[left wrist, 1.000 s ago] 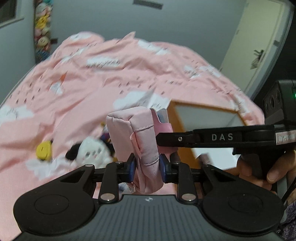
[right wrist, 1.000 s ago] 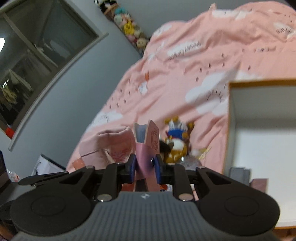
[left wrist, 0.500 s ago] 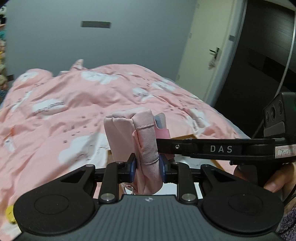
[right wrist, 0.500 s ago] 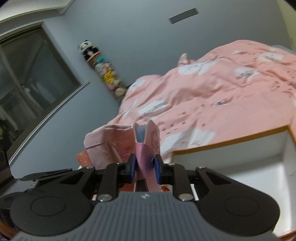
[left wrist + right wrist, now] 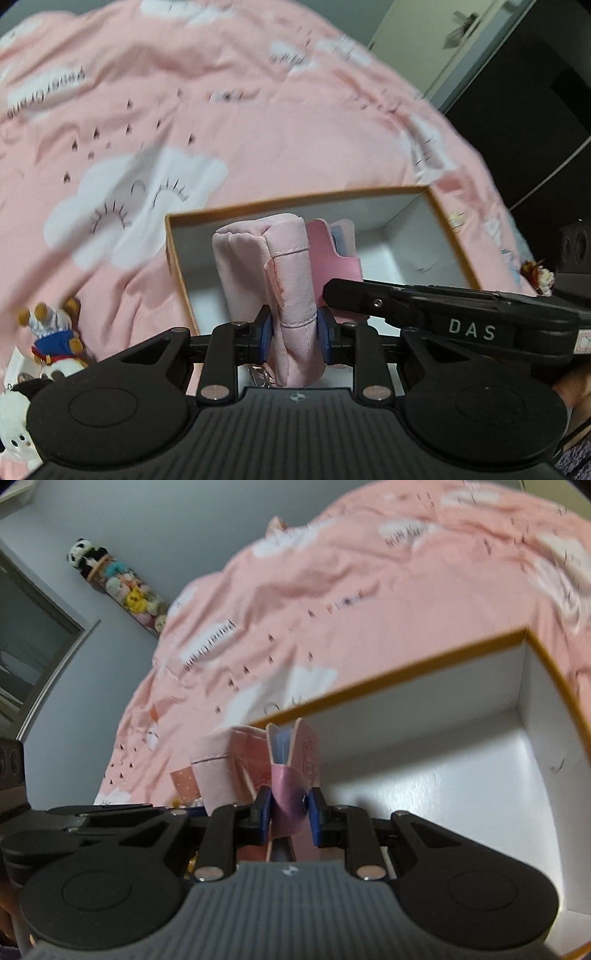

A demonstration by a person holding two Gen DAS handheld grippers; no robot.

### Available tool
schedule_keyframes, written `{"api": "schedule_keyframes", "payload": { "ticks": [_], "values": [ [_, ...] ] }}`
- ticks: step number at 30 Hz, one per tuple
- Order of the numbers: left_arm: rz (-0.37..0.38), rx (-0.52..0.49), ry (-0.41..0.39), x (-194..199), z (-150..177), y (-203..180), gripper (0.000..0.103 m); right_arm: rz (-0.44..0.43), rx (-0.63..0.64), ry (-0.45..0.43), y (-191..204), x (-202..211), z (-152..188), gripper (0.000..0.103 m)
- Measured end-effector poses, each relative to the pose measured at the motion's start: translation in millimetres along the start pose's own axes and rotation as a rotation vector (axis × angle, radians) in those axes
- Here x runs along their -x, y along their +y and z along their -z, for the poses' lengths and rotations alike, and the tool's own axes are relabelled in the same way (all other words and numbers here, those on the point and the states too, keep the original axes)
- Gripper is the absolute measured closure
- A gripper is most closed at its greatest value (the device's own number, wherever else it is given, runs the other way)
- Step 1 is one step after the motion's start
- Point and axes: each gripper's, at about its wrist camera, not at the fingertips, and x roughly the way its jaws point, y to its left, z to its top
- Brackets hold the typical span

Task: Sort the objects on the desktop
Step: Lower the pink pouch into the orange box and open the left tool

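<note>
Left hand-held gripper [image 5: 293, 334] is clamped on a pink fabric pouch [image 5: 273, 266]. Right hand-held gripper [image 5: 288, 814] is clamped on a pink card holder [image 5: 295, 760]. Both items hang over the open white box [image 5: 461, 775] on the bed [image 5: 258, 110].

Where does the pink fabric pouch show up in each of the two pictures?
Left wrist view: pouch at centre, clamped upright in the left hand-held gripper.
Right wrist view: pouch left of centre, beside the pink card holder.
Shared landmark: the white box behind it.

Black hand-held gripper [image 5: 294, 334], blue pads [image 5: 264, 334], silver screws, white "DAS" lettering, ribbed grey housing
</note>
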Motion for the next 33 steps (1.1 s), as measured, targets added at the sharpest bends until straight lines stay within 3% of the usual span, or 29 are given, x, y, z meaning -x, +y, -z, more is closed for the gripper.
{"api": "schedule_keyframes", "payload": {
  "ticks": [6,17,21,24,29,33],
  "values": [
    [-0.052,0.036,0.125,-24.6,-10.1,13.0,0.073,0.005,-0.001,0.067,-7.3,-33.9,-5.1,0.081],
    [-0.057,0.018,0.132,-26.9,-14.8,15.0,0.067,-0.022,-0.059,0.114,-15.2,-55.8,-5.3,0.081],
    [-0.026,0.007,0.102,-18.8,-12.7,16.2,0.055,-0.016,-0.060,0.111,-12.7,-56.4,-4.5,0.081],
    [-0.018,0.009,0.068,-9.8,-9.6,16.9,0.054,-0.011,-0.057,0.110,-12.6,-56.6,-4.6,0.081],
    [0.029,0.048,-0.086,26.3,3.6,26.8,0.054,-0.003,-0.053,0.108,-6.8,-58.3,-3.7,0.080],
    [0.012,0.132,-0.187,49.9,18.3,43.3,0.054,0.019,0.012,0.085,12.1,-56.8,-3.3,0.081]
  ]
}}
